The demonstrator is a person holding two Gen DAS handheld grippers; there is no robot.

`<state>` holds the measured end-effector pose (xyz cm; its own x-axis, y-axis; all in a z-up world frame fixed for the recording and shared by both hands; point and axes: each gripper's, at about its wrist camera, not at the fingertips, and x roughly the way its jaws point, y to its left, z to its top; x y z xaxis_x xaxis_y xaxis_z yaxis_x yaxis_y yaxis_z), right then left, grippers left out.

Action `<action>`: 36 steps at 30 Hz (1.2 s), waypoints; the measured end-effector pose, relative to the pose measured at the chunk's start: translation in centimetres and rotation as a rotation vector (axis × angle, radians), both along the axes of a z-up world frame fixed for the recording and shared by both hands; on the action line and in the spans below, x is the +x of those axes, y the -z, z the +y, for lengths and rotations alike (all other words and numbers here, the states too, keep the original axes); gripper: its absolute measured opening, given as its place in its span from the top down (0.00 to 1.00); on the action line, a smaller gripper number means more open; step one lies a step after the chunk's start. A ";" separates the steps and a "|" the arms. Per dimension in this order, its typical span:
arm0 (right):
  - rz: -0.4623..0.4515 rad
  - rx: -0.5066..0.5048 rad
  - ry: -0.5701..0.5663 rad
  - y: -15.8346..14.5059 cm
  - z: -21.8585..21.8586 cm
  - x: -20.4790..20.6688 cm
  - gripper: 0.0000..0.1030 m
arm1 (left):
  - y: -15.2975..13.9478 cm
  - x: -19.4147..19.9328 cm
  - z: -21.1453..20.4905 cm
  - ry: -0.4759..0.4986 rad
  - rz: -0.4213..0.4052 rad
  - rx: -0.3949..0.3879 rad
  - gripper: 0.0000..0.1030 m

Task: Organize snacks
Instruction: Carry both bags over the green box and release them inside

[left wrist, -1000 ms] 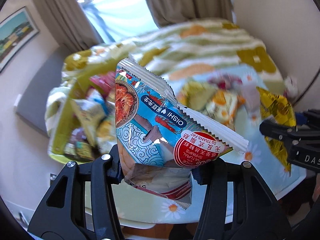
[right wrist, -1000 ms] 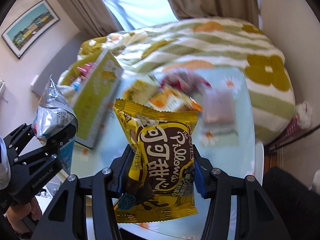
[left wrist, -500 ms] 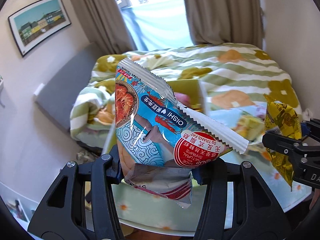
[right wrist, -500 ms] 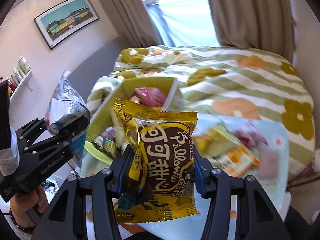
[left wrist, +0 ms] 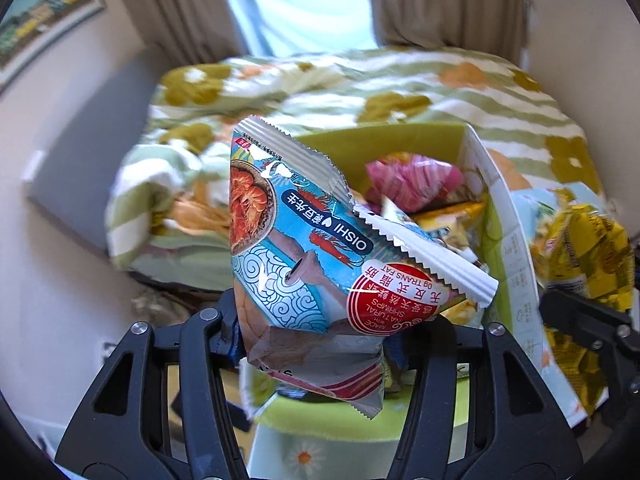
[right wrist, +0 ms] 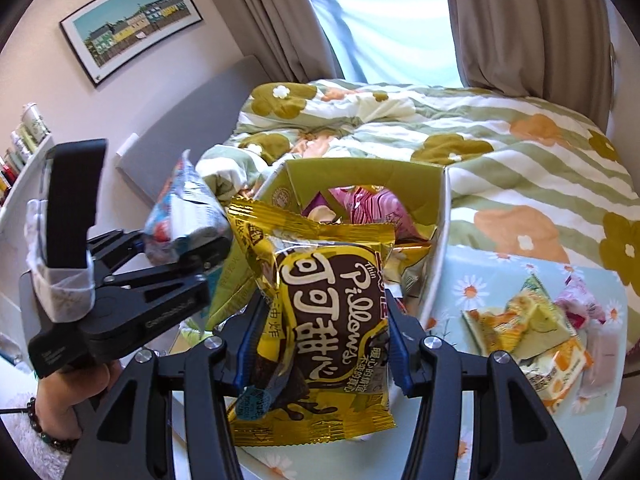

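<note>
Left claw (left wrist: 316, 332) around blue bag (left wrist: 304, 240), jaws just easing apart; right claw (right wrist: 320, 320) clamping gold bag (right wrist: 320, 312); green box (right wrist: 360, 178) beyond.

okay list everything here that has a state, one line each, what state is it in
Left hand-held gripper: its jaws have just been opening, blue shrimp snack bag between them.
Right hand-held gripper: shut on yellow Pillows bag.
Green box: open on top, holding snacks.
Loose packets: lying on the table.
Curtains: parted.
</note>
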<state>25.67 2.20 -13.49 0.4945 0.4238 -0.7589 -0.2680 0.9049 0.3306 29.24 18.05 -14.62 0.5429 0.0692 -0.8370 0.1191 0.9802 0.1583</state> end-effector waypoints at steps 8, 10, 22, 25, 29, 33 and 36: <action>0.036 -0.017 0.070 1.7 0.9 0.8 0.52 | -0.1 -1.2 1.7 0.066 -0.010 -0.063 0.00; 0.028 -0.030 0.075 1.5 1.0 0.5 0.52 | -0.5 -2.1 2.3 0.064 -0.013 -0.064 0.00; 0.008 -0.116 0.031 2.4 4.8 0.0 0.51 | 0.6 -5.0 6.1 -0.007 -0.037 -0.110 0.00; 0.007 -0.134 0.027 3.5 5.8 0.3 0.51 | 1.1 -4.9 6.7 -0.027 -0.033 -0.110 0.00; 0.002 -0.136 0.044 4.5 6.5 0.6 0.50 | 1.6 -5.1 7.3 -0.040 -0.037 -0.097 0.00; -0.010 -0.136 0.073 5.3 6.8 0.4 0.08 | 2.0 -5.5 8.1 -0.054 -0.026 -0.118 0.00; -0.015 -0.113 0.090 5.4 6.2 0.1 0.00 | 2.2 -5.9 8.7 -0.074 -0.014 -0.125 0.00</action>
<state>25.77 8.38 -18.88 0.5379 0.2894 -0.7918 -0.1886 0.9567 0.2216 23.34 26.76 -16.84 0.5515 0.0049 -0.8342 0.0443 0.9984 0.0351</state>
